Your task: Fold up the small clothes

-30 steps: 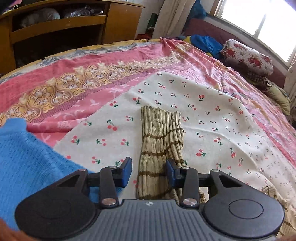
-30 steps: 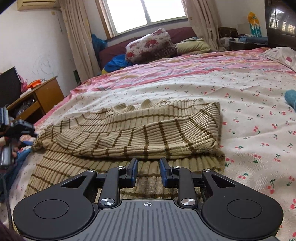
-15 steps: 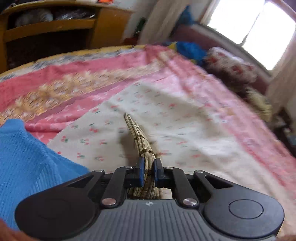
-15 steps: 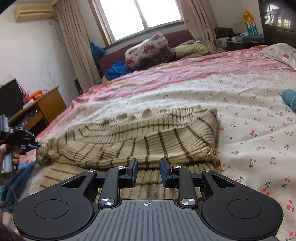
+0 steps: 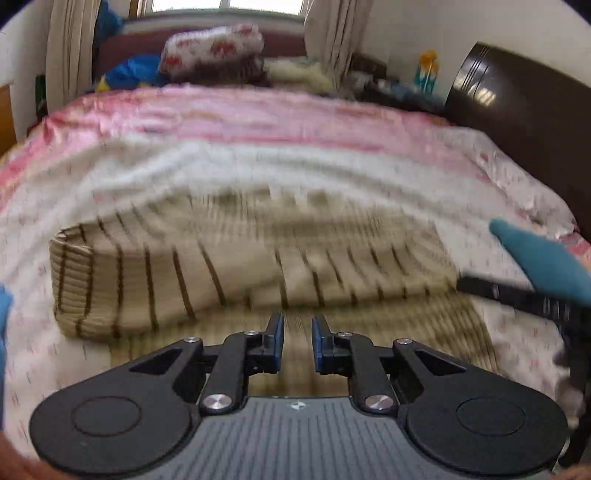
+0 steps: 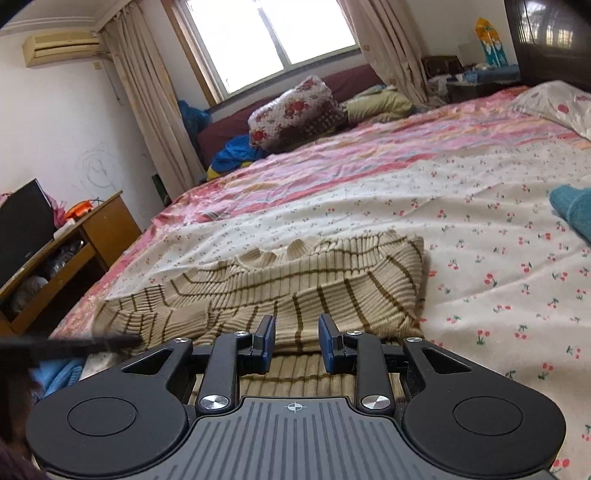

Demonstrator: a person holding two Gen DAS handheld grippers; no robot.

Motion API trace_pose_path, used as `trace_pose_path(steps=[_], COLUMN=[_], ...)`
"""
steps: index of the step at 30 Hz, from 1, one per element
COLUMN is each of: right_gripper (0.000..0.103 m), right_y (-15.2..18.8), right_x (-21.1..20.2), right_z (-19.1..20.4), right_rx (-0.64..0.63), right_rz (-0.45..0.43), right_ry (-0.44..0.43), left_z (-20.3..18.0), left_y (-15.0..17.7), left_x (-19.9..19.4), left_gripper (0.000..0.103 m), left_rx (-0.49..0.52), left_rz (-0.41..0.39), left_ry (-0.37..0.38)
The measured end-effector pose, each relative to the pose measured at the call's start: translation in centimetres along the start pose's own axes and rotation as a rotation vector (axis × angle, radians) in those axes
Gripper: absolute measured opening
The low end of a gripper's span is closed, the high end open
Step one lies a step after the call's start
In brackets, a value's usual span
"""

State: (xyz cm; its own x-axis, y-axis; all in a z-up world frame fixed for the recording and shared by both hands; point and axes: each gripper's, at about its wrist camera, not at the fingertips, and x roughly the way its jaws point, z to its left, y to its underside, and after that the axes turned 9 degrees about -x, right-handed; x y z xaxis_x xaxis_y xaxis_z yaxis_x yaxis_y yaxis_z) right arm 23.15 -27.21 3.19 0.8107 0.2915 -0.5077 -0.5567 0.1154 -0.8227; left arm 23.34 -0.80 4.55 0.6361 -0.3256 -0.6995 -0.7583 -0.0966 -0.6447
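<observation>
Bedding fills both of my views: a white sheet with small cherries [image 6: 461,229] with a pink patterned cover [image 6: 369,147] beyond it. On the far left of the right wrist view I see a wooden desk [image 6: 92,236] by the wall, and a curtain [image 6: 155,122] hangs beside the window [image 6: 273,33].

Nearer to the middle, the beige striped sweater [image 6: 295,280] lies on the white sheet, folded over itself, with its ruffled edge toward the window. In the left wrist view the same sweater [image 5: 229,266] is blurred, a thick fold at the left side and a flatter layer running under my tool.

My left gripper [image 5: 297,345] is low over this flatter layer. Its jaws are a little apart and opening, and I see only the striped fabric below the gap, nothing pinched between the pads.

My right gripper [image 6: 297,341] is also just above the near part of the sweater. Its blue fingers [image 6: 328,345] are spread with a clear gap, and they hold nothing.

Farther right, a teal cloth [image 6: 572,210] rests on the sheet, apart from the sweater. A dark headboard [image 5: 517,110] stands at the right side of the bed.
</observation>
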Motion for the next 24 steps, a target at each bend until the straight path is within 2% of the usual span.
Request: trace_pose_path(steps=[2,7,10,12,15,18,21,24], right_gripper=[0.028,0.031,0.033,0.033,0.034,0.035,0.035,0.035], right_y=[0.1,0.2,-0.3,-0.7,-1.2,-1.6,-1.9,-2.0], right_x=[0.0,-0.3,-0.3,0.1,0.9,2.8,6.1,9.4], right_z=[-0.2,1.1,2.5,3.4,4.6,5.5,6.2,6.5], right_rx=[0.027,0.045,0.053,0.053,0.049,0.061,0.118,0.207], right_rz=[0.028,0.074,0.076,0.079,0.087,0.106,0.144,0.188], right_ry=[-0.020,-0.099,-0.138,-0.158,-0.166,-0.152,-0.155,-0.187], left_z=[0.4,1.1,2.4,3.2,4.6,5.9,7.9,9.2], left_y=[1.0,3.2,3.8,4.0,3.9,3.8,4.0,4.8], left_x=[-0.9,-5.3,-6.6,-6.4,-5.7,-3.7,-1.8,-1.0], left_gripper=[0.025,0.035,0.037,0.038,0.039,0.040,0.040,0.040], left_rx=[-0.014,-0.024,-0.043,-0.054,-0.080,-0.090,-0.157,-0.171], left_rz=[0.007,-0.064,-0.102,-0.117,-0.138,-0.160,-0.153,-0.141], left_ry=[-0.016,-0.101,-0.152,-0.164,-0.142,-0.154,-0.125,-0.122])
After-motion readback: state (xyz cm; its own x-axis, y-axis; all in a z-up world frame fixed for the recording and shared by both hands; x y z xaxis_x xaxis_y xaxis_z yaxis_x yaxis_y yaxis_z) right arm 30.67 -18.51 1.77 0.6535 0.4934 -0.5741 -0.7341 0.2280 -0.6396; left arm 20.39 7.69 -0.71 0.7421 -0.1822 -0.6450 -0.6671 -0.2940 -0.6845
